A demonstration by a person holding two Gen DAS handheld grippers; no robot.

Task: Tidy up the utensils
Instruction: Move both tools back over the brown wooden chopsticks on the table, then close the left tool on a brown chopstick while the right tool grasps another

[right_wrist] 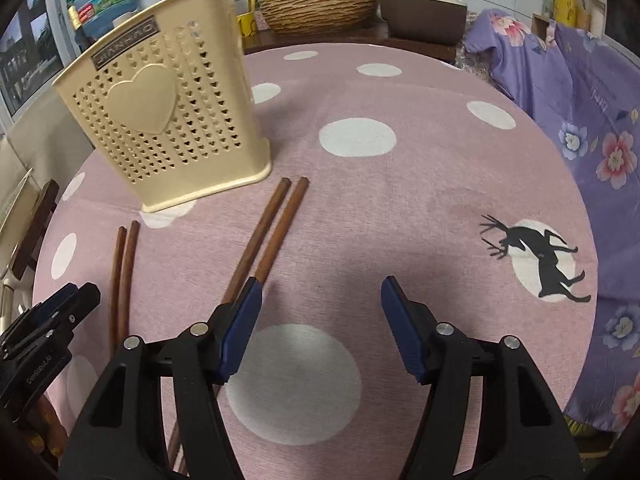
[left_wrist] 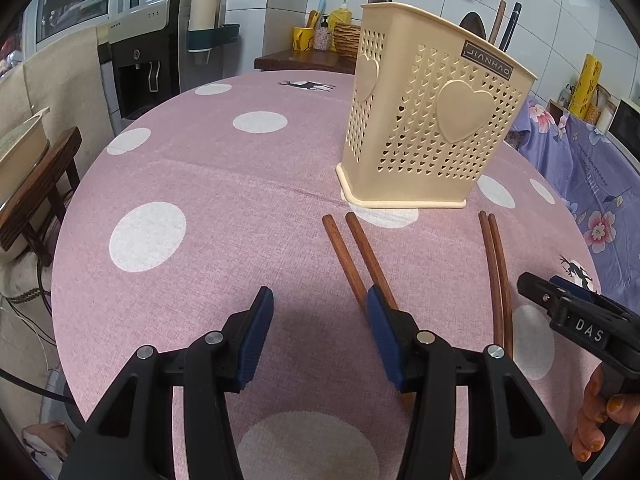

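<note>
A cream perforated utensil holder (left_wrist: 432,120) (right_wrist: 168,120) with heart reliefs stands on the pink dotted tablecloth (left_wrist: 200,168); a spoon and dark handles (left_wrist: 508,28) stick out of it. Two pairs of brown wooden chopsticks lie in front of it. The left pair (left_wrist: 352,252) (right_wrist: 124,272) runs under the right finger of my left gripper (left_wrist: 320,300), which is open with only cloth between its pads. The right pair (left_wrist: 496,272) (right_wrist: 272,232) passes beneath the left finger of my right gripper (right_wrist: 321,286) (left_wrist: 544,282), also open and holding nothing.
The round table drops off at left and right. A purple floral cloth (right_wrist: 580,128) covers furniture on the right. Behind the table stand a woven basket (right_wrist: 320,8), bottles and a water dispenser (left_wrist: 140,64). A wooden stool (left_wrist: 40,192) sits at left.
</note>
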